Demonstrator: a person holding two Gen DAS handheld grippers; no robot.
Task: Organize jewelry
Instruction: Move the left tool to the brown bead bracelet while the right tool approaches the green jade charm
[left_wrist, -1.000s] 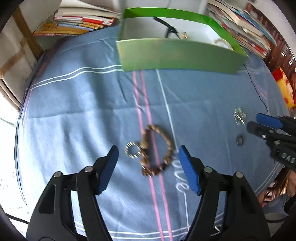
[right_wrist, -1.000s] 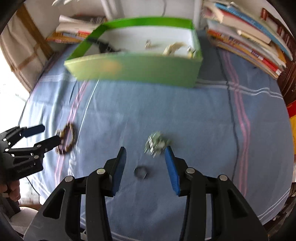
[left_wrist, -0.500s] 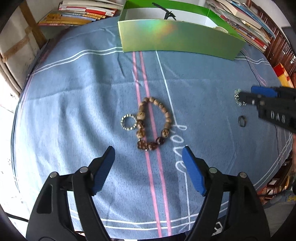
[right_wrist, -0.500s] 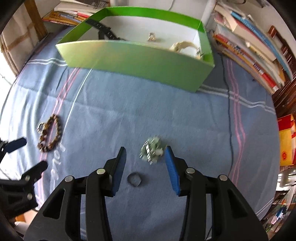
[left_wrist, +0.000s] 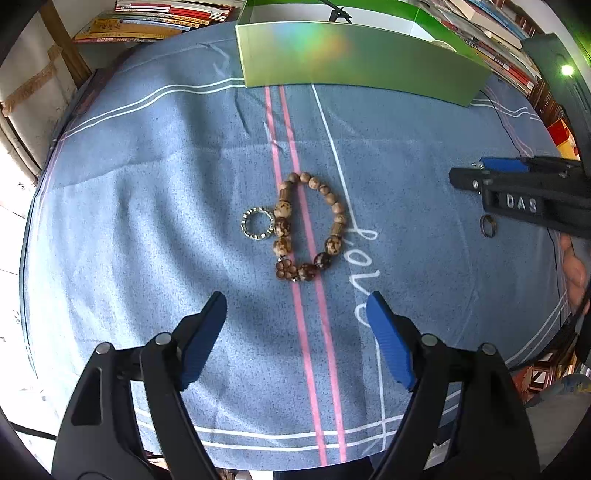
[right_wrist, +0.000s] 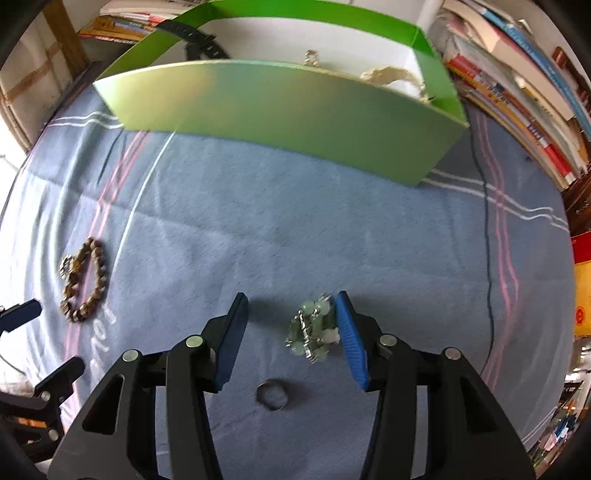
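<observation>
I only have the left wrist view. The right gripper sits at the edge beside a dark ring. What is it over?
Observer: The right gripper is open, its fingers either side of a pale green beaded piece on the cloth.
Operator: Is the ring between them too?
Observer: No. The ring lies nearer the camera, behind the fingertips.
Operator: What's in the green box?
Observer: The green box holds a cream bracelet, a small silver piece and a black strap.
</observation>
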